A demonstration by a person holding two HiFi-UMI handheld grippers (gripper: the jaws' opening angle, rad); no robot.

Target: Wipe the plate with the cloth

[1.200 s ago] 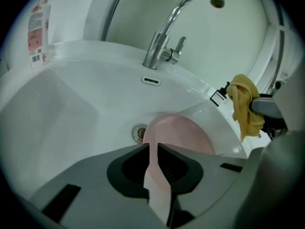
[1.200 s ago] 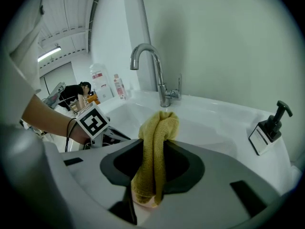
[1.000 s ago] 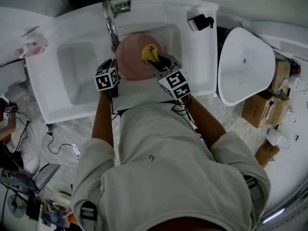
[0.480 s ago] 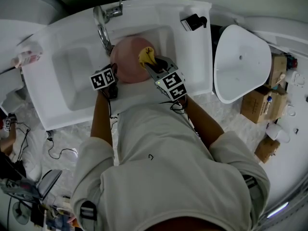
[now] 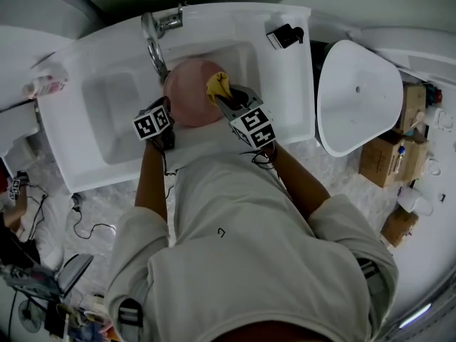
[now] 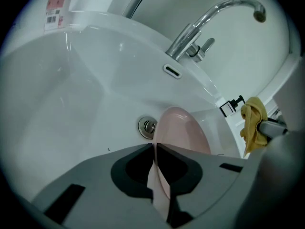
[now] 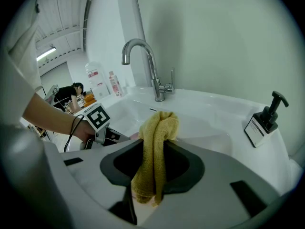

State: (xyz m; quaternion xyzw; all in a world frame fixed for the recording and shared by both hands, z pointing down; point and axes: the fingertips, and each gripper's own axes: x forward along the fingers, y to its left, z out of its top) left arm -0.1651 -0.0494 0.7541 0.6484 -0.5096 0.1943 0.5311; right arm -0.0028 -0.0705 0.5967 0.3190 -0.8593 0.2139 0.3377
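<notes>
We show the left gripper clamping the plate rim, the right gripper clamping the cloth. The basin is open at left. The drain appears only in the left gripper view.

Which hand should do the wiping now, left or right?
Right. The right tool is shut on the yellow cloth, right beside the pink plate. The left tool is busy: it is shut on the plate's rim, holding it up in the sink.

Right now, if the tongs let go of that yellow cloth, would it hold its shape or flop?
Probably floppy: the yellow cloth droops in soft folds from the right tongs. It looks light, since one pinch holds the whole bunch. Its nubbly weave likely grips rather than slides.
</notes>
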